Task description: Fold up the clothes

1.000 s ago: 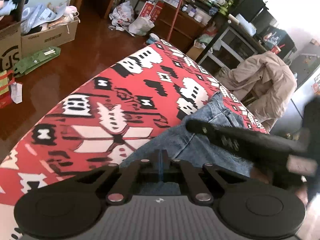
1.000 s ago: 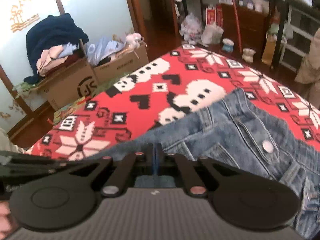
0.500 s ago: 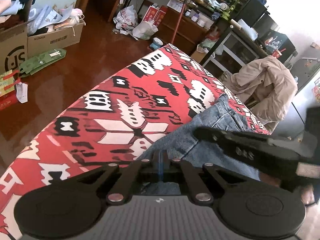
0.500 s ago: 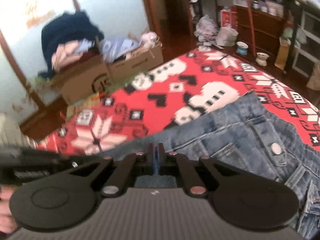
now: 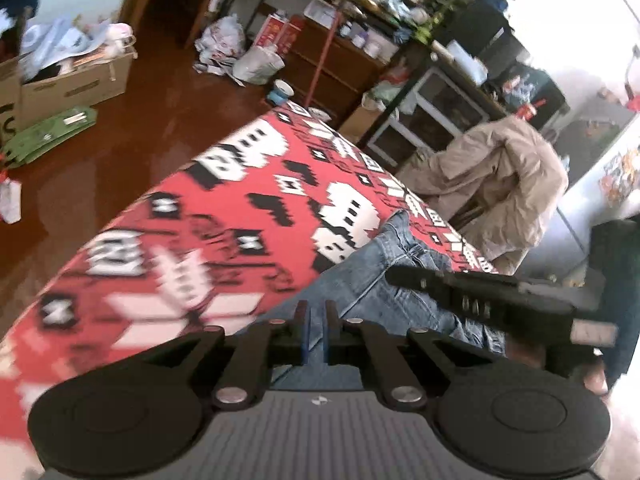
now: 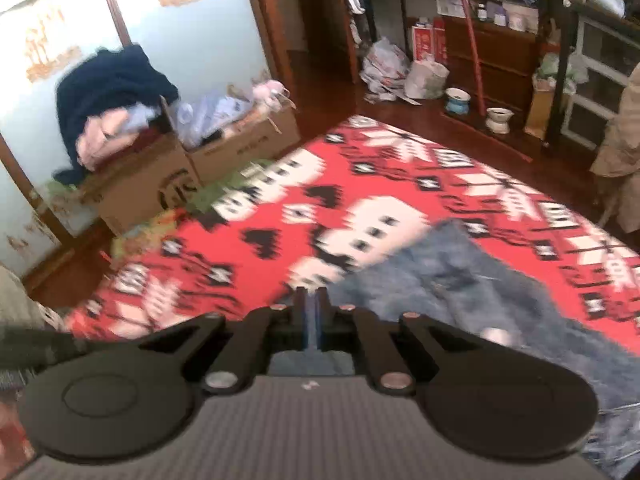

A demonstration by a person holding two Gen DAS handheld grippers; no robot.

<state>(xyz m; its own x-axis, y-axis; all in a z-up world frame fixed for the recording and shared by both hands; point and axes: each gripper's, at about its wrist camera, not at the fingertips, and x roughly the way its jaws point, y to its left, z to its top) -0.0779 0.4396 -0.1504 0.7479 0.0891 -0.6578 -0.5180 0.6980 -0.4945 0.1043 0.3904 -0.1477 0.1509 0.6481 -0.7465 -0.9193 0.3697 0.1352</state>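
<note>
Blue denim jeans [image 5: 372, 280] lie on the table under a red, white and black patterned cloth [image 5: 240, 200]. My left gripper [image 5: 316, 316] is shut on a fold of the jeans, with denim showing in the narrow slot between its pads. To its right, the black right gripper [image 5: 394, 274] reaches over the denim, with a hand [image 5: 592, 380] behind it. In the right wrist view my right gripper [image 6: 312, 312] is shut on the near edge of the jeans [image 6: 460, 280]. The left gripper [image 6: 36, 344] is a dark blur at the left edge.
Cardboard boxes [image 6: 224, 152] full of clothes stand on the wooden floor [image 5: 100, 168] beyond the table. A beige coat [image 5: 492, 184] hangs over a chair at the table's far right. Shelves and cabinets [image 5: 400, 80] line the back wall, with plastic bags [image 6: 424, 76] below.
Both grippers have moved with the denim in them, and both views are now motion-blurred. The table looks farther off. The left pads stand slightly wider apart.
</note>
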